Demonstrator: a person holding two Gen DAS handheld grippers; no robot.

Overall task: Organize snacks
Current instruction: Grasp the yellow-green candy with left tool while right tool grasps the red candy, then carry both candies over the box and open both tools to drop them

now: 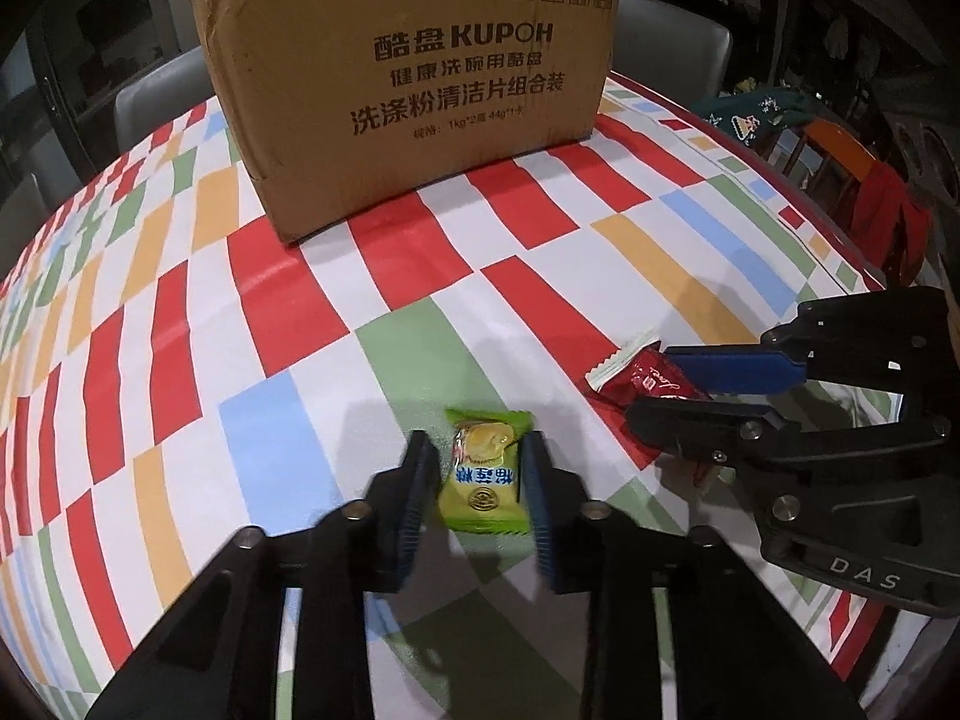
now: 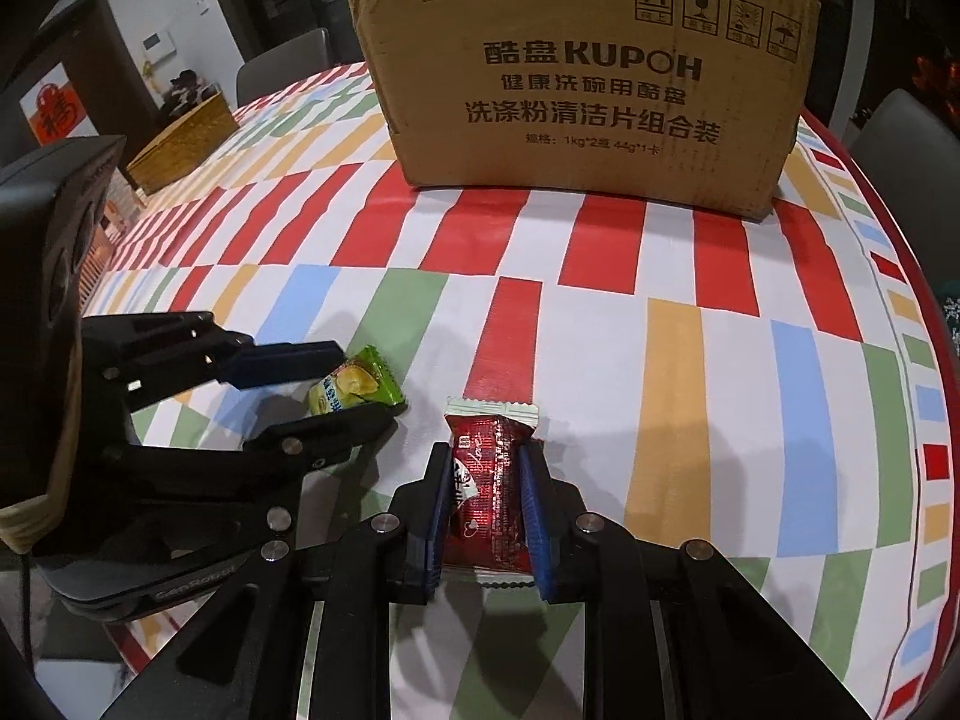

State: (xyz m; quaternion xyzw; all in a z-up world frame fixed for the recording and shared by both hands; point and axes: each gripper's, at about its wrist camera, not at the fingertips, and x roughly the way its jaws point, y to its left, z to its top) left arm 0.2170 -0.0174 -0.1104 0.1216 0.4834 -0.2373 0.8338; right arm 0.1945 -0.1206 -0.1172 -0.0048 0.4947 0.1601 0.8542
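Snacks: green candy [image 1: 485,471] sits on the bench [image 1: 240,360], between the left gripper [image 1: 480,480] pads, which press its sides. Red candy [image 2: 487,480] lies just beside it on the bench, clamped by the right gripper [image 2: 486,495]. Both grippers point down at the checkered cloth [image 2: 660,312], side by side, near each other but apart. Cardboard box [image 1: 408,84] stands upright further back on the bench, well apart from both candies. Grey chair [image 1: 672,36] behind the box.

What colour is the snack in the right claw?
Red, with white crimped ends. The red snack shows best in the right wrist view.
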